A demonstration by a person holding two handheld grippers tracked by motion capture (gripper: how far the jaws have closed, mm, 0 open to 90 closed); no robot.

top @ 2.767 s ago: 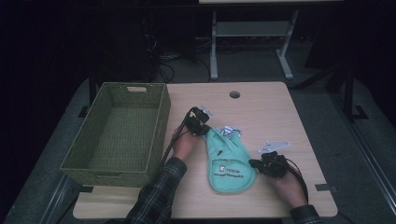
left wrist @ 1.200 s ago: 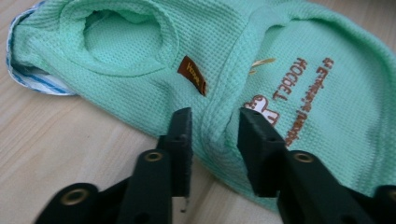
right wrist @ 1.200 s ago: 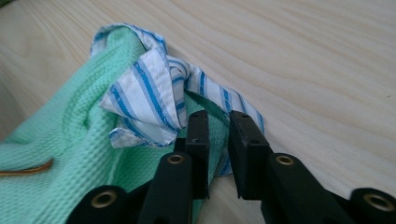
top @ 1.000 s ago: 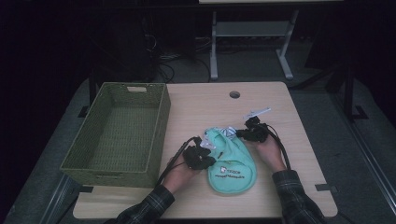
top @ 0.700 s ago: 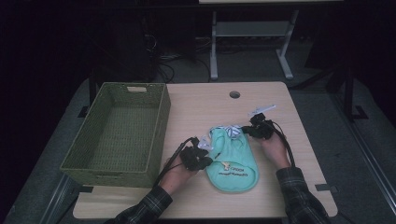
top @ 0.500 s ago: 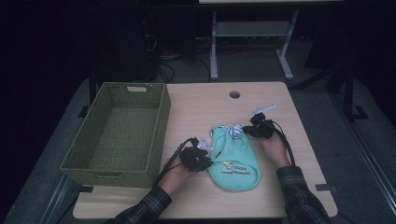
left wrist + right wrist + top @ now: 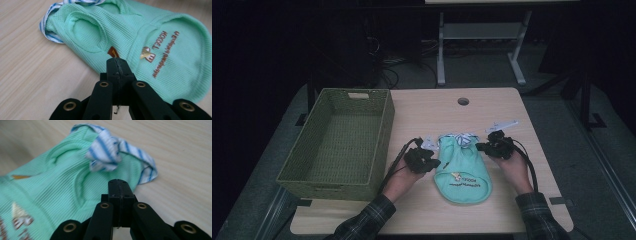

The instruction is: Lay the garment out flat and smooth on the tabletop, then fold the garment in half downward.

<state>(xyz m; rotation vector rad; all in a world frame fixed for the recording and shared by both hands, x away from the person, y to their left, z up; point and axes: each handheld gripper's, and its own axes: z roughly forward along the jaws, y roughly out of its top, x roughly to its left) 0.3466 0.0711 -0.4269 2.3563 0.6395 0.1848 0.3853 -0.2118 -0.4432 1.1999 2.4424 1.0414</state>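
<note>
A small mint-green shirt [image 7: 462,167] lies flat on the table [image 7: 432,110], in its near half just right of the basket [image 7: 339,140], with its blue-and-white striped collar [image 7: 463,138] pointing away from the person and its printed front facing up. The left gripper [image 7: 431,161] sits at the shirt's left edge, near an armhole; in the left gripper view its jaws are pressed together with nothing between them, their tips just in front of the green cloth [image 7: 140,37] and the small orange tag [image 7: 114,52]. They have just been closing, with no cloth caught. The right gripper [image 7: 486,146] is at the shirt's upper right edge, beside the collar. In the right gripper view its jaws are likewise closed and empty, the tips standing before the shirt's edge below the bunched striped collar [image 7: 110,152]. The basket stands at the table's left side, well apart from both hands.
</note>
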